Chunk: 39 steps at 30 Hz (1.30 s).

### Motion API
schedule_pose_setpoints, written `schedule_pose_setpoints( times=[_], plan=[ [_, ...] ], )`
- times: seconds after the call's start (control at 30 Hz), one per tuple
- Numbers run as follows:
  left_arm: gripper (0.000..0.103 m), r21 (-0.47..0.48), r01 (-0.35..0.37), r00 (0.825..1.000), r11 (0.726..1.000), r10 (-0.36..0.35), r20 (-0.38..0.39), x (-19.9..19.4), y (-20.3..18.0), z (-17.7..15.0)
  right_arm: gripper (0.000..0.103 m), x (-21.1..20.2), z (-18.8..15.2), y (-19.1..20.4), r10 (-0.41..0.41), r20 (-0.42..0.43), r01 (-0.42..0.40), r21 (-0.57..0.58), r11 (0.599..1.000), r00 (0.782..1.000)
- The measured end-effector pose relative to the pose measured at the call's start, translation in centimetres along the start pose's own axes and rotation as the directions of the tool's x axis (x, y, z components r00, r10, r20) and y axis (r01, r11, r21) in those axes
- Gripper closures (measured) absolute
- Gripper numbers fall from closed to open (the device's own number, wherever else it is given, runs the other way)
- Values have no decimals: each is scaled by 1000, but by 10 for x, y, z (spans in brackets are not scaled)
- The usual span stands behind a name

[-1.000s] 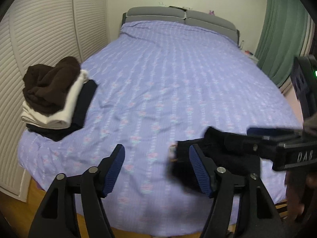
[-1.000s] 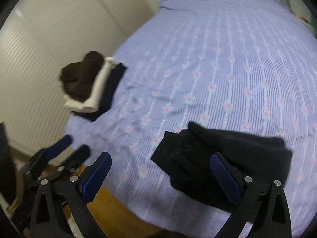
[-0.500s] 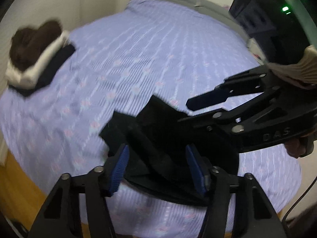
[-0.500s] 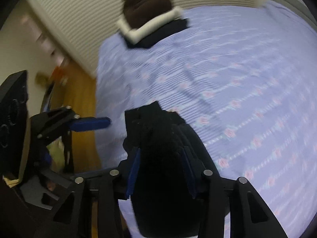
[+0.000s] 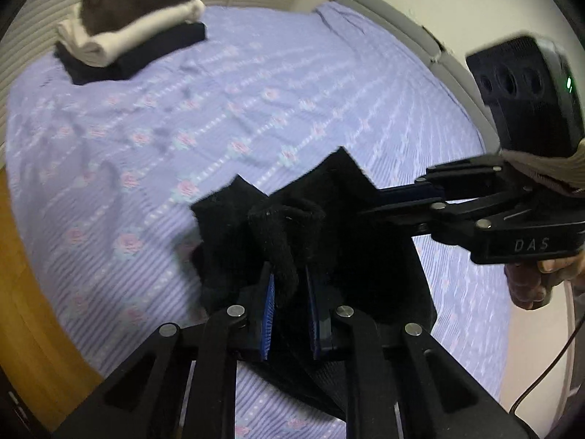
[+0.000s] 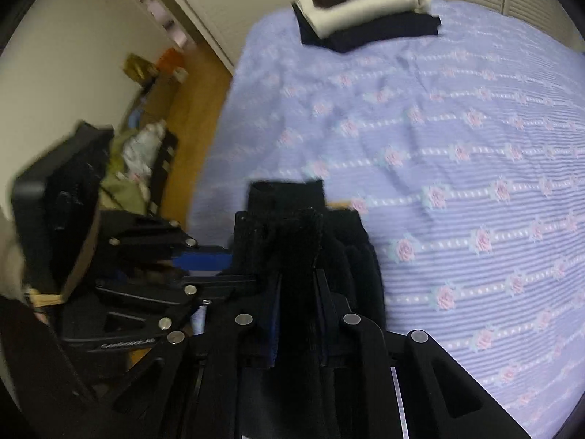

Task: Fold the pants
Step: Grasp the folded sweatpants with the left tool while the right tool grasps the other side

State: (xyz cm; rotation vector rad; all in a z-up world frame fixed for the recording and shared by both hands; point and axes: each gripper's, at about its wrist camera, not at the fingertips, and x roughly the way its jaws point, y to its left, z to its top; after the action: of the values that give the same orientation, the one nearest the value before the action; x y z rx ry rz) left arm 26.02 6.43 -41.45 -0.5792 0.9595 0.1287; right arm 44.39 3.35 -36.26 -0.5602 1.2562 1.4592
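The black pants [image 5: 329, 219] are a folded bundle near the bed's front edge. My left gripper [image 5: 290, 292] is shut on a thick fold of the pants, blue pads pressed to the cloth. My right gripper [image 6: 298, 289] is shut on another fold of the same pants [image 6: 292, 226]. In the left wrist view the right gripper [image 5: 402, 201] reaches into the bundle from the right. In the right wrist view the left gripper [image 6: 219, 263] comes in from the left. The bundle looks lifted a little off the sheet.
The bed has a lilac flowered sheet [image 5: 256, 91] and a grey headboard [image 5: 395, 22]. A stack of folded brown, white and dark clothes [image 5: 128, 25] lies at the bed's far left; it also shows in the right wrist view [image 6: 365, 11]. Wood floor [image 6: 190, 84] with clutter lies beside the bed.
Both grippers were open over the bed a second ago. They have moved onto the black pants and shut on its folds, and both views have swung left toward the clothes stack.
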Motion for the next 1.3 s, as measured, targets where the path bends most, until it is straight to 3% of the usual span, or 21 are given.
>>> schedule_pose_setpoints(
  times=[0.13, 0.23, 0.37, 0.63, 0.73, 0.77, 0.83, 0.9, 0.93, 0.97, 1.1, 1.17, 1.3],
  plan=[
    [92, 5, -32, 998, 999, 32, 46, -18, 6, -2, 86, -5, 6, 7, 48, 33, -46, -40, 998, 998],
    [92, -26, -63, 998, 998, 63, 21, -5, 22, -5, 86, 10, 12, -2, 35, 28, -34, -27, 999, 999],
    [92, -25, -72, 997, 997, 72, -13, 18, 35, -10, 86, 46, 11, -15, 8, -32, -9, -21, 1000, 999],
    [92, 64, -93, 996, 994, 93, -6, 42, 36, -9, 86, 76, 9, -31, -83, -51, 85, 23, 996, 995],
    [92, 85, -93, 995, 992, 95, -16, 43, 37, -7, 71, 79, 8, -37, -121, -51, 124, 59, 991, 991],
    [92, 91, -86, 996, 992, 89, -22, 40, 36, -5, 59, 76, 8, -39, -133, -49, 137, 84, 987, 990],
    [82, 107, -71, 997, 992, 74, -29, 31, 32, -1, 57, 64, 7, -38, -123, -19, 124, 122, 985, 992],
    [55, 131, -37, 999, 991, 40, -20, 17, 31, 4, 51, 47, 3, -31, -157, 21, 153, 143, 978, 987],
    [49, 142, -16, 1000, 990, 18, -18, 11, 31, 5, 50, 36, -2, -27, -186, 45, 177, 164, 970, 981],
    [40, 156, 7, 1000, 988, -6, -13, 5, 33, 6, 47, 24, -9, -24, -219, 77, 201, 196, 960, 973],
    [26, 225, 42, 999, 974, -36, -30, -4, 42, 8, 25, -26, -59, -13, -320, 221, 202, 431, 880, 921],
    [23, 267, 43, 998, 963, -30, -53, 2, 44, 9, 24, -38, -90, -6, -371, 243, 188, 551, 813, 896],
    [23, 351, 74, 992, 933, -34, -119, 21, 42, 14, 24, -40, -158, 12, -459, 242, 116, 773, 624, 855]
  ],
)
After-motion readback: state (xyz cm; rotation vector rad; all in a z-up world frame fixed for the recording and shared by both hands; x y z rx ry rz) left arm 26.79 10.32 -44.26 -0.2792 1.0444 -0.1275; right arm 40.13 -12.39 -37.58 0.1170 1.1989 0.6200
